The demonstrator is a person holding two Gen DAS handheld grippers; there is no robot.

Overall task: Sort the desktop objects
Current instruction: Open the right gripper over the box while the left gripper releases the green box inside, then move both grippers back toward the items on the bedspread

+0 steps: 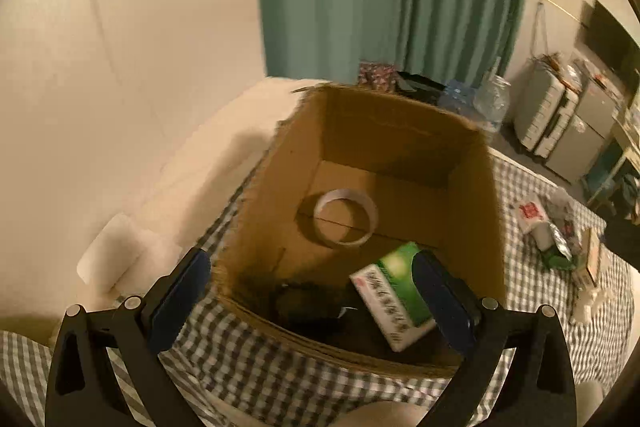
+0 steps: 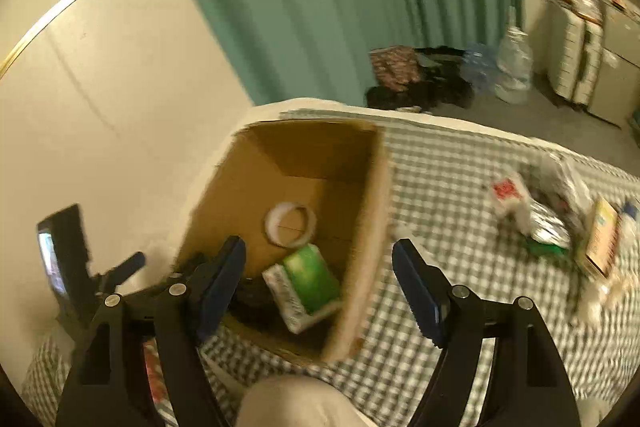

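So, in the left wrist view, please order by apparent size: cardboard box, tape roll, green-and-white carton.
1. cardboard box, clearly largest.
2. green-and-white carton and tape roll: look alike; the carton lies nearer the camera, so unranked.

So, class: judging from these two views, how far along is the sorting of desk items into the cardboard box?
Done: the tape roll, green-and-white carton and a dark item lie in the cardboard box. In hand: nothing; the left gripper and right gripper stand open and empty. Left: the heap of packets on the checked cloth.
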